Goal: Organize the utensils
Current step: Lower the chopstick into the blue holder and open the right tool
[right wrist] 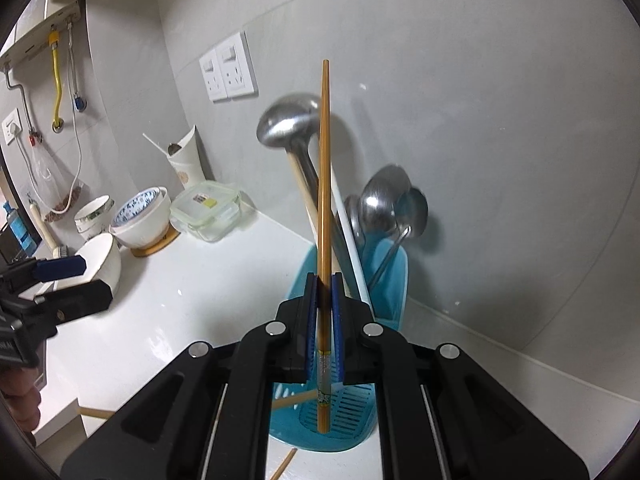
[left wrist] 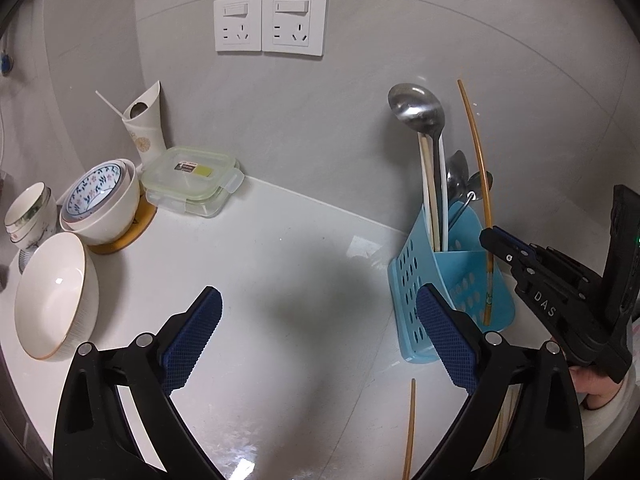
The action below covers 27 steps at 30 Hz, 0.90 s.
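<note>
A blue plastic utensil holder (left wrist: 464,280) (right wrist: 384,272) stands on the white counter against the wall, holding a steel ladle (left wrist: 416,108) (right wrist: 286,124), spoons (right wrist: 384,200) and pale chopsticks. My right gripper (right wrist: 325,280) (left wrist: 490,236) is shut on a brown chopstick (right wrist: 325,200) (left wrist: 478,152), held upright with its lower end inside the holder's front compartment. My left gripper (left wrist: 320,312) is open and empty over the bare counter, left of the holder. More brown chopsticks (left wrist: 410,428) (right wrist: 286,464) lie on the counter in front of the holder.
Stacked bowls (left wrist: 104,200) on a wooden coaster, a white bowl (left wrist: 52,296), cups (left wrist: 28,212), a lidded glass container (left wrist: 192,180) and a white vase-like cup (left wrist: 146,124) stand at the back left. Wall sockets (left wrist: 270,22) sit above.
</note>
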Tool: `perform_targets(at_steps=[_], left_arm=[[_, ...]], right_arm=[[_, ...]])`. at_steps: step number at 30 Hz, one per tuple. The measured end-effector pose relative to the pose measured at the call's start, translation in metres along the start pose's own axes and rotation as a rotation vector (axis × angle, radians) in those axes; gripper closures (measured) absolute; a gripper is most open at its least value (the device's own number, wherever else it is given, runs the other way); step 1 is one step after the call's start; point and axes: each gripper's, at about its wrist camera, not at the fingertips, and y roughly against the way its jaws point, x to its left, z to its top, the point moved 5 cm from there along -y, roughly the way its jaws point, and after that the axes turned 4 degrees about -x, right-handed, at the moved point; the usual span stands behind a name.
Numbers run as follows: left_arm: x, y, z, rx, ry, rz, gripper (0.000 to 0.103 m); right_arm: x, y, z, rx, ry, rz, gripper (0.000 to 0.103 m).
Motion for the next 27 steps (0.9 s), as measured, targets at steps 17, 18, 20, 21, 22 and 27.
perform_targets(at_steps=[17, 18, 20, 21, 22, 27], left_arm=[[-0.004, 0.006, 0.000, -0.005, -0.009, -0.014, 0.007], [-0.005, 0.008, 0.000, -0.007, -0.010, -0.012, 0.006], [-0.006, 0.011, -0.002, -0.007, -0.015, -0.012, 0.006], [-0.007, 0.014, -0.003, -0.004, -0.018, -0.013, 0.006], [-0.007, 0.016, -0.004, -0.002, -0.019, -0.013, 0.006], [-0.012, 0.027, -0.018, 0.023, -0.027, -0.029, 0.006]], right_arm=[[-0.013, 0.023, -0.005, 0.012, -0.012, -0.075, 0.053], [-0.014, 0.026, -0.005, 0.011, -0.009, -0.081, 0.049], [-0.017, 0.035, -0.006, 0.008, -0.002, -0.097, 0.042], [-0.018, 0.040, -0.007, 0.006, -0.001, -0.109, 0.035], [-0.020, 0.045, -0.008, 0.004, -0.002, -0.116, 0.033], [-0.033, 0.071, -0.017, 0.008, -0.021, -0.161, 0.017]])
